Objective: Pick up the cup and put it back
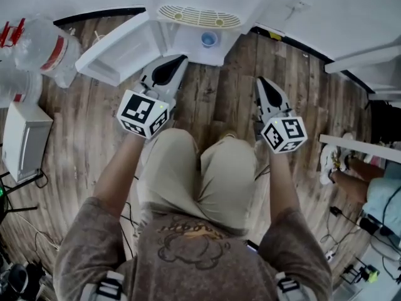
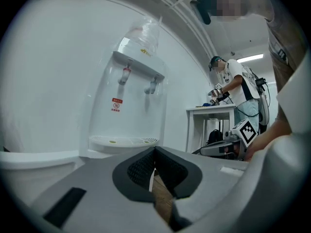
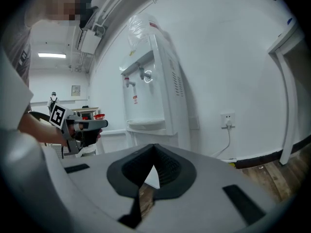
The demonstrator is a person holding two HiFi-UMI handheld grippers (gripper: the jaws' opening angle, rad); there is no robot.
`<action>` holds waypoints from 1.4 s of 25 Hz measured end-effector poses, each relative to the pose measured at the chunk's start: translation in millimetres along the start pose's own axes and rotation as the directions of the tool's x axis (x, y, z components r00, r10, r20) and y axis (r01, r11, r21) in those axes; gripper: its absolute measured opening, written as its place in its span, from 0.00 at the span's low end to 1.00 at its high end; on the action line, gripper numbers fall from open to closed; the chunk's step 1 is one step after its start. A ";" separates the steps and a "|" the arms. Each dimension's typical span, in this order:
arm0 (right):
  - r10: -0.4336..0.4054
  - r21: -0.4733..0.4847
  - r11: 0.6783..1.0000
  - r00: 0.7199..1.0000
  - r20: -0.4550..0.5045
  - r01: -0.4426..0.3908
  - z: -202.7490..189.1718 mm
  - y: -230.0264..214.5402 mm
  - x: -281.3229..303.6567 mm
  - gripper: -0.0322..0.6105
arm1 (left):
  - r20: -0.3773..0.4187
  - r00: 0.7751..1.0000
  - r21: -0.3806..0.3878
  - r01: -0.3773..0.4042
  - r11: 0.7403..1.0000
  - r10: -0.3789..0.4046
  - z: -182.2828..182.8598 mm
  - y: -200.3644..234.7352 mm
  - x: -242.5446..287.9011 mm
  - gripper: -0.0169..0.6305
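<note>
Cup (image 1: 209,39) just beyond left claw (image 1: 180,59) — not touching.

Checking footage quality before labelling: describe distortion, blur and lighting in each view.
Head view: even light, fairly sharp, cup small but clear. Left gripper view: strong fisheye bending the water dispenser, dark vignette corners. Right gripper view: same fisheye curve, ceiling light bright white.

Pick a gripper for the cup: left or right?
Left. The left gripper sits nearer the blue cup in the dispenser's open compartment; the right gripper hangs farther back. Both are shut.
</note>
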State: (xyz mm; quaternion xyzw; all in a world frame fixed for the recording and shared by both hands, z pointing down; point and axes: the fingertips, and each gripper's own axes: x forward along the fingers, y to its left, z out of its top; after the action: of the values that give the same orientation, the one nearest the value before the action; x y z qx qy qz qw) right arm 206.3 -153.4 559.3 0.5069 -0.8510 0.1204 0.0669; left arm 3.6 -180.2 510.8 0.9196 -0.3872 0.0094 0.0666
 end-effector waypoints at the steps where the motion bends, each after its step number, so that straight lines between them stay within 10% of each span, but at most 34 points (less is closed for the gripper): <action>1: 0.001 -0.004 1.000 1.000 0.000 -0.001 -6.4 0.7 1.6 0.05 | 0.005 1.000 -0.002 -0.004 1.000 0.004 -7.0 1.6 0.7 0.03; 21: -0.034 0.002 0.999 0.998 0.053 0.034 -38.5 16.1 23.7 0.05 | 0.039 0.998 -0.019 -0.046 0.999 0.046 -51.8 23.3 -3.6 0.03; 35: 0.110 0.014 0.994 0.994 -0.018 -0.110 -70.5 52.0 42.1 0.56 | 0.047 0.998 -0.012 -0.047 0.999 0.048 -53.0 11.7 -17.0 0.03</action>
State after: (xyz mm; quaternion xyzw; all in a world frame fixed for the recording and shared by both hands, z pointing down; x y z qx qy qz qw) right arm 139.9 -146.0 629.9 0.4586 -0.8761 0.1341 0.0651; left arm -14.9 -169.4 563.4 0.9097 -0.4104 -0.0129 0.0619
